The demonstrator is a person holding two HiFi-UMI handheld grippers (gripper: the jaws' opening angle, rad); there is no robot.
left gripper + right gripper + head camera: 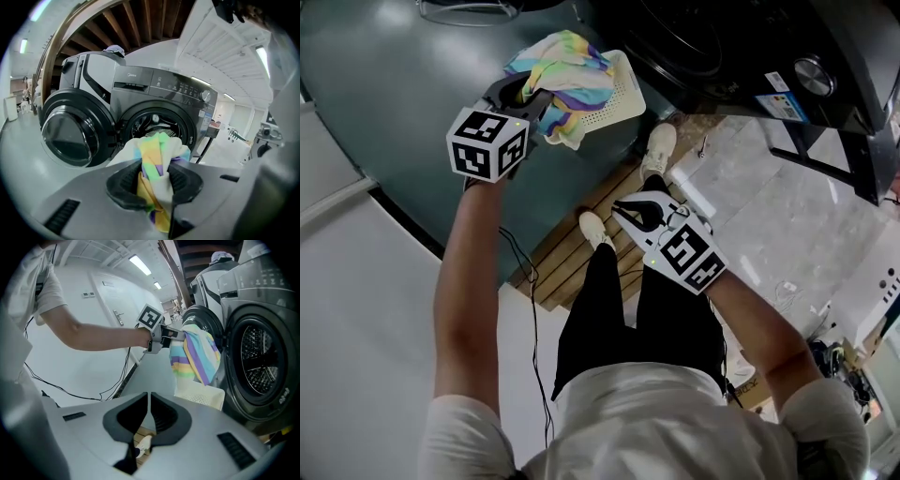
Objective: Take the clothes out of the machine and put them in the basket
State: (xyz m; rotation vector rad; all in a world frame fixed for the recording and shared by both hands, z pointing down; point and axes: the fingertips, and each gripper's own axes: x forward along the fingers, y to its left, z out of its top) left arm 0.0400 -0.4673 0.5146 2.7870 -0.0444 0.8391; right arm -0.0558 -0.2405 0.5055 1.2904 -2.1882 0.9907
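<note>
My left gripper (534, 94) (157, 174) is shut on a pastel striped cloth (572, 66) (159, 150) that bunches between its pads and hangs below them. The cloth hangs over a white perforated basket (625, 101) (200, 397) on the floor in front of the dark washing machine (694, 47) (183, 89). Its drum opening (157, 125) (260, 359) faces me, with a little fabric visible inside. In the right gripper view the cloth (197, 355) dangles just above the basket. My right gripper (639, 214) (149, 404) is lower and nearer my body, shut with nothing in it.
The round machine door (70, 136) (202, 319) stands swung open to the left of the drum. The person's white shoes (658, 145) stand on wooden slats (572, 262). A black cable (530, 309) trails on the floor. A dark metal stand (825, 141) is right of the machine.
</note>
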